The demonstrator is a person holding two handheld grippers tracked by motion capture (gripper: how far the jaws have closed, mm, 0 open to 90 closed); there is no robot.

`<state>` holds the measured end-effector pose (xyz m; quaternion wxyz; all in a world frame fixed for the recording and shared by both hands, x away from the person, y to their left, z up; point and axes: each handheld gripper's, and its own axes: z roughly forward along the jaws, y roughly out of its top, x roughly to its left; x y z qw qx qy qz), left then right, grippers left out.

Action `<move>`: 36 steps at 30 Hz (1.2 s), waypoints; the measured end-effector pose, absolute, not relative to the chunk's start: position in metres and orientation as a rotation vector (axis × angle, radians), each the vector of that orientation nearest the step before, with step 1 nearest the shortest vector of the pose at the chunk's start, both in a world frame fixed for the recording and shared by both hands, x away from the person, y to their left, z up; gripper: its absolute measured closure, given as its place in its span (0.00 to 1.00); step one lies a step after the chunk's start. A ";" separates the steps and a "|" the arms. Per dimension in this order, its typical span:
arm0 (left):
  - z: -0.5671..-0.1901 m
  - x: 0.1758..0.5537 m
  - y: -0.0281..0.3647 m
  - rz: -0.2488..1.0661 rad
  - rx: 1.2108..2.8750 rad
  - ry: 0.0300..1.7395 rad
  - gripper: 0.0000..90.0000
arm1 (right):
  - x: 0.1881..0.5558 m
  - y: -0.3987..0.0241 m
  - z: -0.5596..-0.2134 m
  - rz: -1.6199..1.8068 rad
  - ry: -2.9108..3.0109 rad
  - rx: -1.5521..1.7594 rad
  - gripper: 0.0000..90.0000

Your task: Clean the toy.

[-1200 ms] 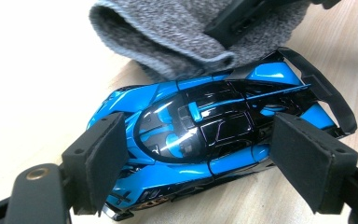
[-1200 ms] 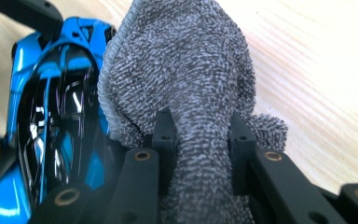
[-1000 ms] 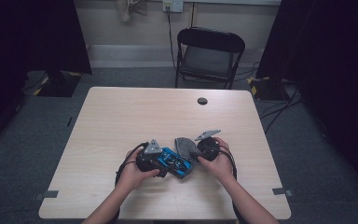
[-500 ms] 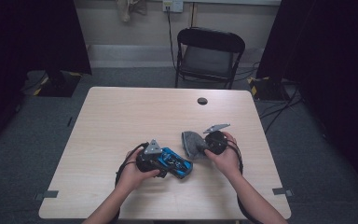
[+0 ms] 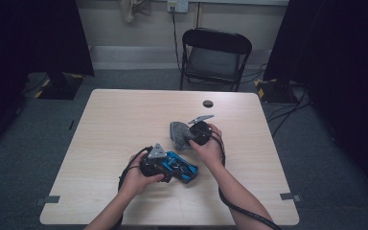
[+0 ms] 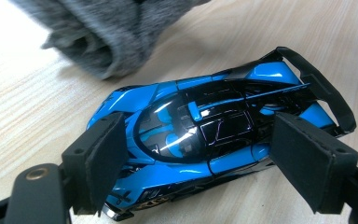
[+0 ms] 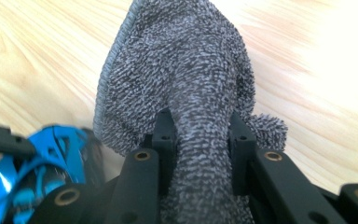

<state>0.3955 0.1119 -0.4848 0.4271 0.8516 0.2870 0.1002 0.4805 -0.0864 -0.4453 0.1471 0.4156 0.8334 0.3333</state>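
Note:
A blue and black toy car (image 5: 188,171) lies on the wooden table (image 5: 120,115) near its front edge. My left gripper (image 5: 172,165) is shut on the car, and in the left gripper view its two pads (image 6: 105,158) sit against the car (image 6: 200,126) at either end. My right gripper (image 5: 188,136) is just behind and to the right of the car, shut on a grey fluffy cloth (image 5: 176,133). In the right gripper view the cloth (image 7: 182,70) bunches between the jaws of the right gripper (image 7: 200,135) and hangs ahead of them, with the car (image 7: 28,177) at lower left.
A small black round object (image 5: 207,103) lies on the far part of the table. A black folding chair (image 5: 215,52) stands behind the table's far edge. Cables trail from both grippers toward the person.
The right gripper has carried the grey cloth away from the car, to the right and toward the far side. The left gripper and the car have stayed put.

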 end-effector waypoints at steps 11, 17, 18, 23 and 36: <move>-0.485 0.395 0.112 0.250 2.123 0.717 0.21 | 0.469 -0.067 -0.461 0.924 2.484 1.126 0.79; -0.485 0.395 0.112 0.248 2.127 0.720 0.21 | 0.460 -0.080 -0.468 0.950 2.522 1.113 0.79; -0.485 0.395 0.111 0.247 2.127 0.722 0.21 | 0.458 -0.082 -0.468 0.952 2.527 1.108 0.79; -0.485 0.395 0.111 0.248 2.128 0.724 0.21 | 0.453 -0.086 -0.466 0.957 2.556 1.064 0.79; -0.484 0.395 0.111 0.259 2.131 0.729 0.23 | 0.447 -0.104 -0.463 0.944 2.602 1.053 0.79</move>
